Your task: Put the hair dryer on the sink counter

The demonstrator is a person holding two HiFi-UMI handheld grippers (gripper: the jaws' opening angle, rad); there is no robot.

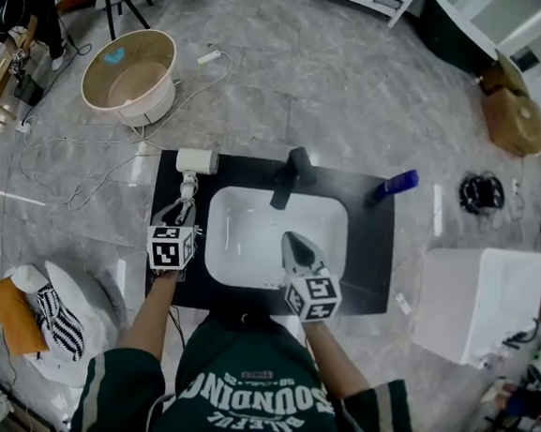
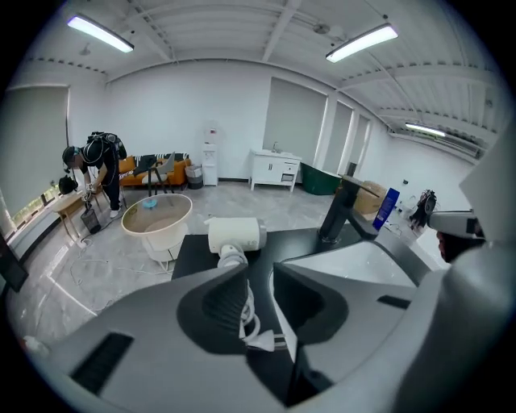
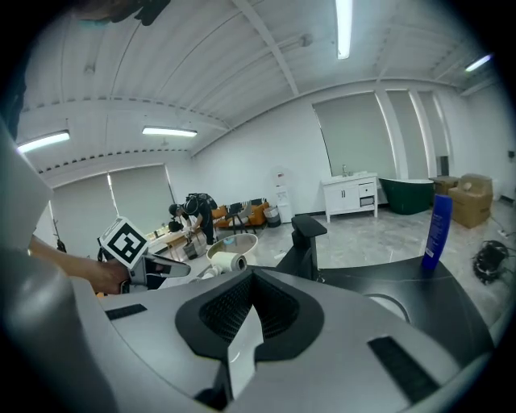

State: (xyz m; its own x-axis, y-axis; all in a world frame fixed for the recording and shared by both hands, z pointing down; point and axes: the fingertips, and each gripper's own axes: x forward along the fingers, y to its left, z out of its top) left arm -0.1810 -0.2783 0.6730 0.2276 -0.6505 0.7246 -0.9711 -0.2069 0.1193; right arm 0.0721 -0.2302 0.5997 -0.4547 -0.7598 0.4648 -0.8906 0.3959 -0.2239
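while the left claw (image 2: 259, 274) gapes narrowly, the hair dryer (image 2: 235, 235) lies barrel crosswise, handle toward it.

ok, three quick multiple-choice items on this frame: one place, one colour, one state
1. Where is the white plastic hair dryer? A in the white basin; B on the black sink counter, back-left corner; C on the floor.
2. Colour of the tall bottle on the counter? A red; B green; C blue.
3. The tongs of the right gripper are: A closed, empty; B wide open; C gripping the faucet.
Answers: 1 B, it lies left of the basin; 2 C, blue in the head view; 3 A, tips meet, nothing between.
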